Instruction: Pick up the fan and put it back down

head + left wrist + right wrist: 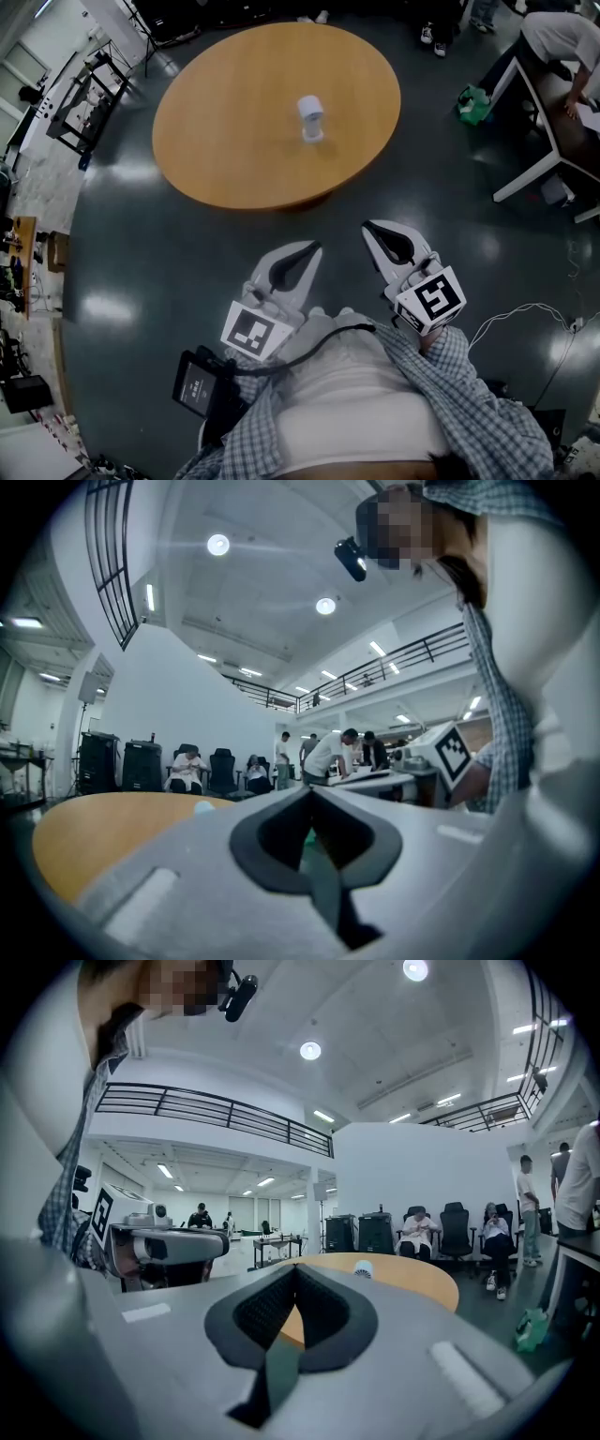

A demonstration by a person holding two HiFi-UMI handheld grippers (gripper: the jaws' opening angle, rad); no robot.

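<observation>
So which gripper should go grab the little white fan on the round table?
Probably the right gripper. Both are shut and short of the table, but the fan sits nearly straight ahead in the right gripper view; for the left gripper it lies further off to one side.

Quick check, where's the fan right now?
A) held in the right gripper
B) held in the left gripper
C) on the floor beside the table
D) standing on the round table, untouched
D: the fan stands upright on the round table, while the left gripper and right gripper sit short of the table near the person's body, fingers shut on nothing.
</observation>
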